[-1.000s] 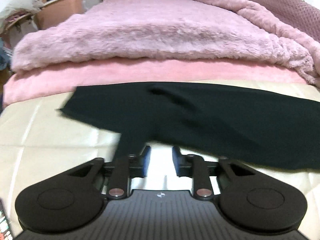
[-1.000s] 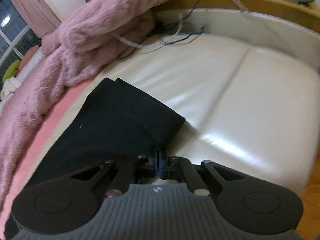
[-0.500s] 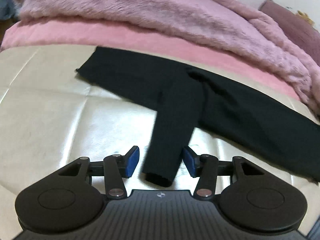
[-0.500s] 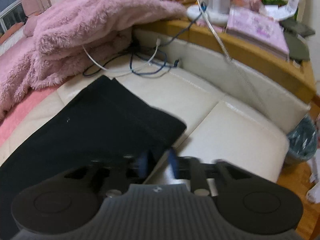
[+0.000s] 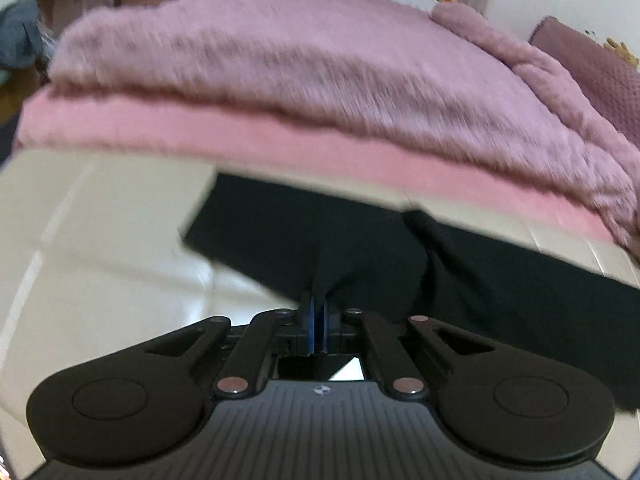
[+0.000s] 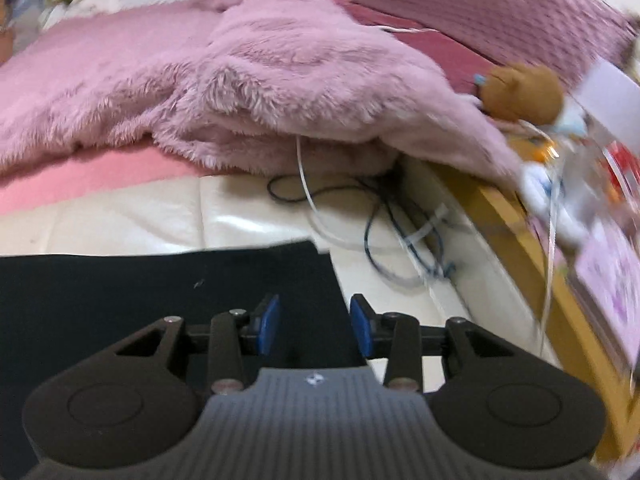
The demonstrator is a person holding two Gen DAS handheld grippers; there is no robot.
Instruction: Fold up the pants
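- Cream padded surface [image 5: 100,240]: glossy, seamed, fills foreground in both wrist views; bears the pants.
- Fluffy pink blanket [image 5: 300,60]: heaped behind the surface, w/ a flatter pink sheet [image 5: 240,136] under its front edge. In R view it bunches up at upper centre.
- Black pants [image 5: 500,280]: lie spread flat on cream surface, just in front of the sheet edge. L view: one leg runs off to the right, other part fans left; cloth gathers to a peak at the L fingertips. R view: a straight edge and square corner at approx frame centre.
- Wooden ledge [image 6: 500,220]: R side of R view, cluttered; items blurred. Brown plush toy [image 6: 520,92] at its far end.
- Cables [image 6: 380,220]: dark + white, loose on cream surface betw. blanket and pants corner, apart from pants.
- Left gripper [image 5: 316,320]: jaws have just been closing; now pinched together on a fold of the pants, cloth betw. blue pads.
- Right gripper [image 6: 314,324]: jaws parted, blue pads [image 6: 270,322] clear of cloth; pants corner lies below/between them, not pressed.
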